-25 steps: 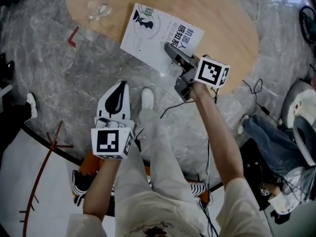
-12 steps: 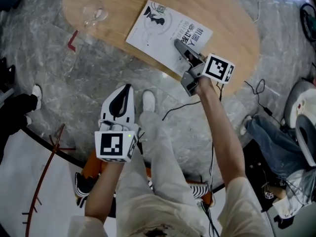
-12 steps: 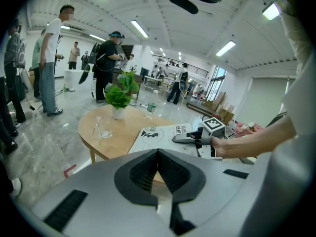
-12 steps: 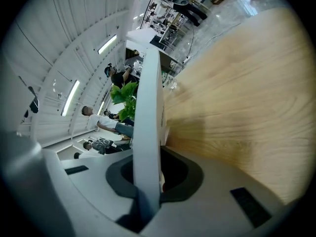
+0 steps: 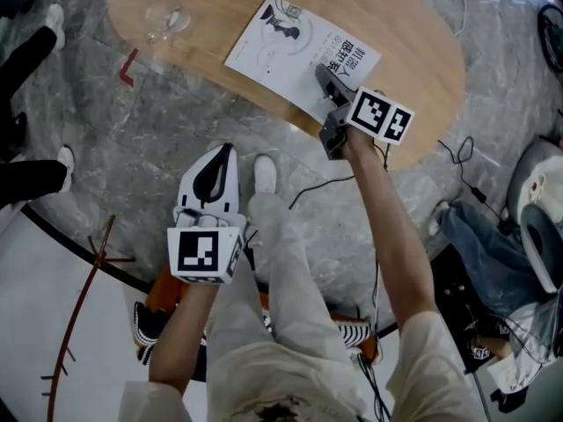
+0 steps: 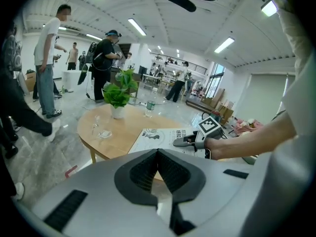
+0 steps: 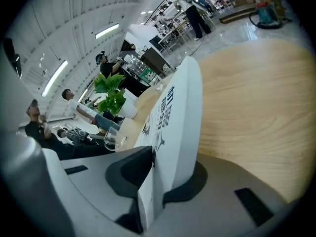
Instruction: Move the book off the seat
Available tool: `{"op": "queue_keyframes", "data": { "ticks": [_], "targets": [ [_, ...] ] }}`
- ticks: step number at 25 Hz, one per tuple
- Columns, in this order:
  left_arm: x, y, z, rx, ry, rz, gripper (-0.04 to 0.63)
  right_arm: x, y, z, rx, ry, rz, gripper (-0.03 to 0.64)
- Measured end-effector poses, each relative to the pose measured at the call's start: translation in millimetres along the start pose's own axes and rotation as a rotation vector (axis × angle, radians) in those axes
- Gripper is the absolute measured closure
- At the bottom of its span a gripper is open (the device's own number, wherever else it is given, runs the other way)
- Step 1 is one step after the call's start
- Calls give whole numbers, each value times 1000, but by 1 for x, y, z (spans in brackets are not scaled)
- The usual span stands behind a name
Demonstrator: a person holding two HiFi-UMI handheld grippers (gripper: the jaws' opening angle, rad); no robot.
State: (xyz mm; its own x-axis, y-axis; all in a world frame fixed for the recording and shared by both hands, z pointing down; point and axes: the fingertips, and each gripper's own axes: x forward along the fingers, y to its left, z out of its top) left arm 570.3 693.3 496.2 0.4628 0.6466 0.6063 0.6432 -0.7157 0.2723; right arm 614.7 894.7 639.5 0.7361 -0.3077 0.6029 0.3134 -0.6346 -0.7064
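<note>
The white book [image 5: 290, 42] lies on the oval wooden table [image 5: 422, 60] with its near corner at the table's edge. My right gripper [image 5: 324, 76] is shut on that near corner. In the right gripper view the book [image 7: 180, 107] runs away from the right gripper [image 7: 170, 167], one pad on its printed cover and the other beneath. The jaws have just opened slightly, and the book is still pinched. My left gripper [image 5: 220, 155] hangs shut and empty over the marble floor, beside the person's leg. From the left gripper [image 6: 158, 154] I see the book [image 6: 158, 135] on the table [image 6: 123, 127].
A clear glass [image 5: 167, 18] stands on the table's far left part. A potted plant [image 6: 117, 95] and a bottle [image 6: 149, 107] stand further back on it. Cables [image 5: 317, 187] trail over the floor under the table edge. Several people stand behind, and legs [image 5: 26, 51] show at left.
The right gripper sank and pushed a little further over the table, bringing the book with it. The left gripper kept its place. The legs at the left edge shifted.
</note>
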Motion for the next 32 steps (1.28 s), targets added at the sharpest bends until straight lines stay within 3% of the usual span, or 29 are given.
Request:
{"op": "queue_keyframes", "data": {
  "ticks": [4,9,12,15,32],
  "targets": [
    [11,-7,5,13,10,5,586,-2,-21,11,-53,-16,-116,523],
    [17,-13,7,19,17,0,587,-11,-49,19,-134,-19,-315,417],
    [13,-9,11,14,6,9,586,-24,-65,23,-191,-24,-495,365],
    [10,-5,11,11,5,12,588,-46,-77,29,-239,-75,-668,365],
    [-11,-14,11,37,29,22,586,-54,-29,-4,-335,-36,-473,377]
  ]
}}
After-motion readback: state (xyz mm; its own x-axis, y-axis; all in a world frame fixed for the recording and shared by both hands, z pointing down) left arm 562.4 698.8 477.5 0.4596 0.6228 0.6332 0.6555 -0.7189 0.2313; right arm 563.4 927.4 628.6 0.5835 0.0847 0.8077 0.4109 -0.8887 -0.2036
